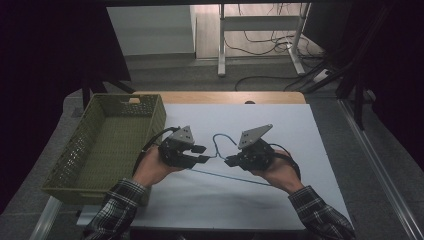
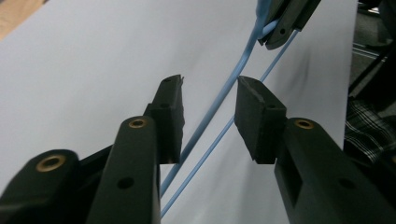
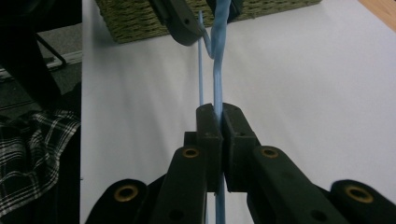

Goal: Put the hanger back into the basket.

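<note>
A thin blue cord [image 1: 218, 137] hangs between my two grippers above the white tabletop [image 1: 290, 125], and its tail trails along the surface toward the right forearm. My right gripper [image 1: 229, 161] is shut on the cord, which is pinched between the pads [image 3: 209, 122] in the right gripper view. My left gripper [image 1: 202, 154] faces it from the left with its jaws apart. In the left gripper view the cord [image 2: 223, 95] runs through the gap of that gripper [image 2: 210, 83], close to one pad but not squeezed. Two strands lie side by side there.
A green woven basket [image 1: 70, 155] stands at the table's left, with nothing in it that I can see; its wall [image 3: 135, 18] is visible beyond the left gripper. Wooden table edge [image 1: 220, 97] at the back. A floor with cables and desk legs [image 1: 260, 45] lies beyond.
</note>
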### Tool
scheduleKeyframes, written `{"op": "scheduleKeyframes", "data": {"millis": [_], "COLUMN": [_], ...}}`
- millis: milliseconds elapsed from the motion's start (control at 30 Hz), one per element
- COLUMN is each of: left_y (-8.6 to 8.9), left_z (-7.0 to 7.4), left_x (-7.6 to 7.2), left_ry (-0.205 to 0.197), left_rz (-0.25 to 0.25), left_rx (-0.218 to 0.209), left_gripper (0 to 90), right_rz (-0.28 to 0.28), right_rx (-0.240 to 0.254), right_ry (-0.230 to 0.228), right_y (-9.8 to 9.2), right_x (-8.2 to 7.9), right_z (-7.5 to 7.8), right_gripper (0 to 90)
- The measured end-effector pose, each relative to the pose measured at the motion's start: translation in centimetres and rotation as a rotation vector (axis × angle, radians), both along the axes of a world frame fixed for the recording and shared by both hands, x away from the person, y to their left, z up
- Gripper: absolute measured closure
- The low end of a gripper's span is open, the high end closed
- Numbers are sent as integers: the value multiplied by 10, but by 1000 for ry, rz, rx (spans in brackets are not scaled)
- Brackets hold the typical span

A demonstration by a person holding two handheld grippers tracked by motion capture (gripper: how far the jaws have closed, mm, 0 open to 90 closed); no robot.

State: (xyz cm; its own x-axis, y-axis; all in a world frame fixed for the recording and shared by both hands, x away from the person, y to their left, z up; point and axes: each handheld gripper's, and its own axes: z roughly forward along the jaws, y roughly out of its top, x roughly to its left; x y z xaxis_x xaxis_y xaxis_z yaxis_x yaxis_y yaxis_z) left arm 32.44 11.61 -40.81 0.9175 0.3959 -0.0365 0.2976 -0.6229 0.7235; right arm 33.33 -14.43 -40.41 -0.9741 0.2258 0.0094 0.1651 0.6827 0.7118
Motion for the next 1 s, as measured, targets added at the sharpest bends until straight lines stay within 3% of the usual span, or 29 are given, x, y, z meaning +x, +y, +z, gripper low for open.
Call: {"op": "scheduleKeyframes", "data": {"millis": [67,300,467,500,567,700,867,967,1000], "left_y": [-3,-10,-11,-12,-12,-7,1,4,8], "left_z": [-2,-5,-7,-7,-8,-7,-2,2,6], "left_x": [1,1,2,1,1,2,2,2,2], "left_ry": [22,54,80,98,122,153,201,203,194], "left_rz": [-35,-89,-116,-146,-141,-113,-24,11,43], "left_rx": [12,67,79,80,75,16,-50,-72,-81], "left_gripper": [635,669,816,846,871,876,877,877,877], "right_rz": [12,40,50,45,37,12,-57,-80,-97], "right_rx": [0,-6,-12,-27,-37,-18,4,20,35], "right_ry": [5,11,6,-8,-16,-25,-78,-82,-94], "right_y": [1,1,0,0,1,-1,-7,-11,-14], "right_x": [-1,-1,-1,0,-1,1,1,-1,-3], "right_z": [0,0,0,-2,-3,-4,4,8,11], "right_gripper": [870,869,869,866,864,828,618,553,483]}}
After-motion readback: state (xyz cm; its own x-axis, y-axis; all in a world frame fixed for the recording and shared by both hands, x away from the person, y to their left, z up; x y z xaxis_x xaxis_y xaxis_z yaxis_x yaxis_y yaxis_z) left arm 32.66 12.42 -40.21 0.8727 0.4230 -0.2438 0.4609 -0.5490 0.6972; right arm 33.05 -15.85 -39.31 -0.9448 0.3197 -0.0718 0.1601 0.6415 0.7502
